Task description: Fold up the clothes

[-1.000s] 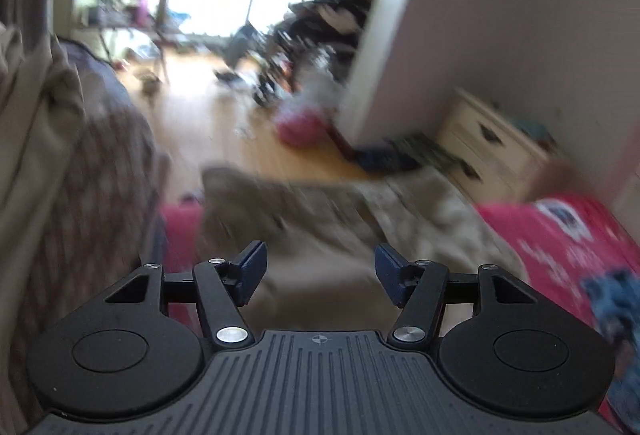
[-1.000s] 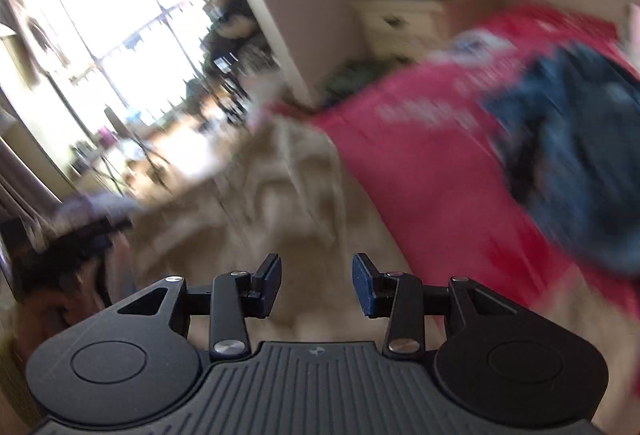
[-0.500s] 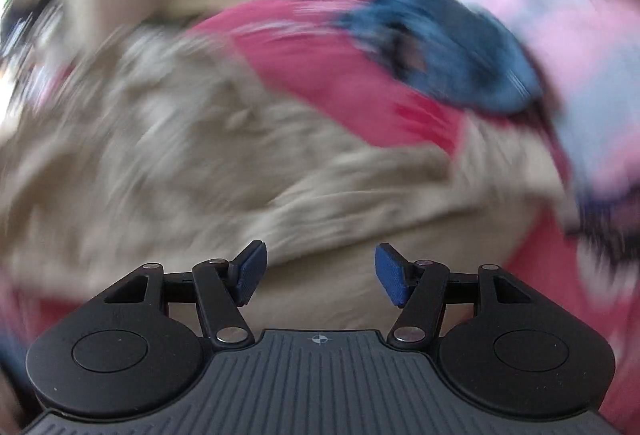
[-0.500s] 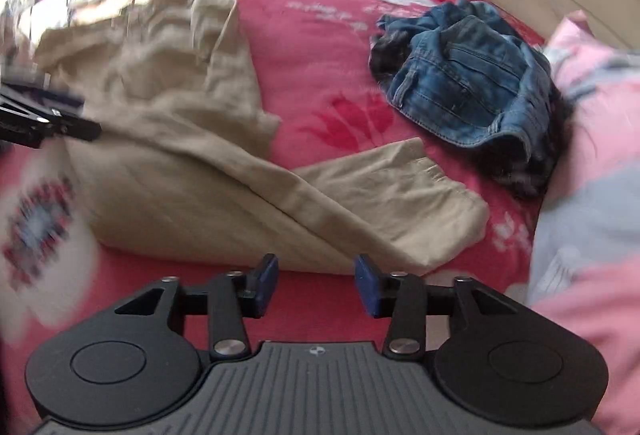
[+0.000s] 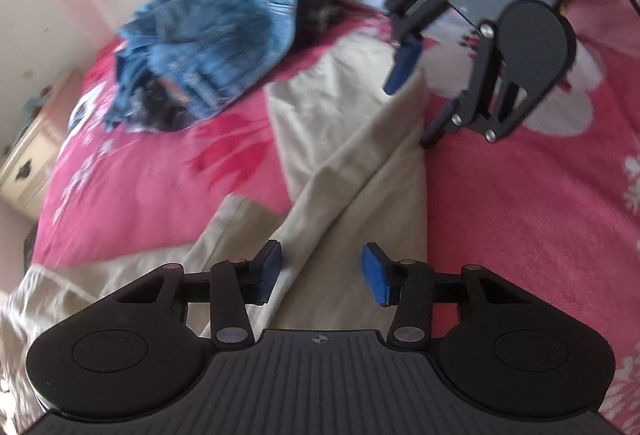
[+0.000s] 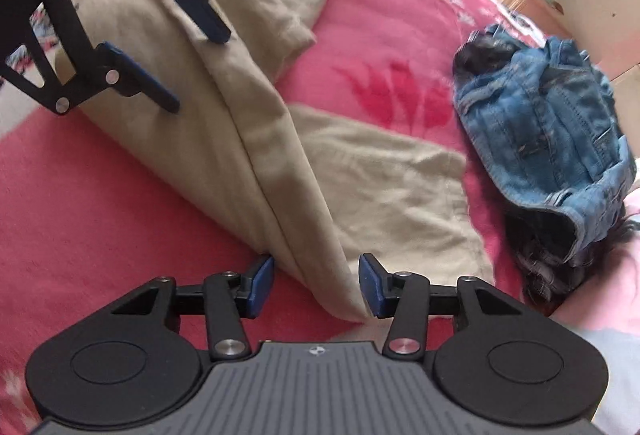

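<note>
The beige trousers (image 6: pixel 256 139) lie on the pink bedspread (image 6: pixel 100 195), one leg folded into a raised ridge. Only the right wrist view shows that ridge's hem end between the right gripper (image 6: pixel 316 285) pads, which have just been closing and stand apart, not yet pressing. The left wrist view shows the left gripper (image 5: pixel 322 275), also just closing, half open over the same leg higher up, gripping nothing. A denim jacket (image 6: pixel 548 123) lies nearby, apart from the trousers.
</note>
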The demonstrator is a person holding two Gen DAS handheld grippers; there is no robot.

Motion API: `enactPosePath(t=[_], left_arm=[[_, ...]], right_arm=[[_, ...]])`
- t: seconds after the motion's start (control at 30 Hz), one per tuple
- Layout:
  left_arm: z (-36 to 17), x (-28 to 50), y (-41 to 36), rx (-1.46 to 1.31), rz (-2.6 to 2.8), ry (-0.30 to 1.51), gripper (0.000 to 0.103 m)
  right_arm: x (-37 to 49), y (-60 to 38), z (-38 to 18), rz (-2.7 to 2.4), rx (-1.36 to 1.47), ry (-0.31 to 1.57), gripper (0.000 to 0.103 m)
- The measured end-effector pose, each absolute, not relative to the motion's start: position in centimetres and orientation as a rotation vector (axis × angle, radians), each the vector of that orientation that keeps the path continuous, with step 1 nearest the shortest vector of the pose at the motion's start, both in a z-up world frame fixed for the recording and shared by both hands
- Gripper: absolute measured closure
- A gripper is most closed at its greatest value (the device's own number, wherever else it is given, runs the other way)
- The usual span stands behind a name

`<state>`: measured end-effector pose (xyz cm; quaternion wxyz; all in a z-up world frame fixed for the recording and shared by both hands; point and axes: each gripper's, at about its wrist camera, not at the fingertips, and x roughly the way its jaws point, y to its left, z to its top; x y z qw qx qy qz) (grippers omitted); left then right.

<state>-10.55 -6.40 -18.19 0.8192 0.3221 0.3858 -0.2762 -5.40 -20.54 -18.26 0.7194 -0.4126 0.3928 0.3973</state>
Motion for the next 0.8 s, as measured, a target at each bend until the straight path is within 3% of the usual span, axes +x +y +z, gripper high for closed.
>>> enactPosePath(t=[0.1, 0.13, 0.17, 0.23, 0.43, 0.53, 0.6, 0.67, 0.8], left_arm=[[-18.7, -9.5, -7.0, 0.688, -0.605, 0.85, 0.06], [-18.8, -9.1, -7.1, 0.684, -0.609, 0.86, 0.06], [-18.8, -8.7, -7.2, 0.68, -0.612, 0.866, 0.06], [-18.2, -8.4, -7.4, 0.68, -0.619, 0.865, 0.06], [-17.2, -8.1, -8.0, 0.736, -0.627, 0.83, 0.057], [-15.9, -9.6, -8.1, 0.752, -0.664, 0.792, 0.062], [-14.8, -11.2, -7.8, 0.761, -0.68, 0.752, 0.079], [-13.8, -12.6, -7.3, 0.748, -0.684, 0.735, 0.088], [-11.9, -14.9, -6.2, 0.7, -0.665, 0.707, 0.097]], right_arm=[[-4.6, -21.0, -18.5, 0.882, -0.857, 0.9, 0.069], [-4.4, -21.1, -18.3, 0.88, -0.832, 0.909, 0.084], [-4.3, -21.2, -18.0, 0.88, -0.815, 0.914, 0.091], [-4.5, -21.4, -16.9, 0.884, -0.803, 0.909, 0.094], [-5.7, -22.2, -11.0, 0.956, -0.7, 0.897, 0.096], [-6.4, -22.7, -7.8, 1.013, -0.613, 0.913, 0.096], [-7.0, -23.1, -6.1, 1.044, -0.558, 0.93, 0.096], [-7.3, -23.5, -5.0, 1.064, -0.506, 0.953, 0.097], [-7.8, -23.7, -3.8, 1.062, -0.479, 0.949, 0.097]])
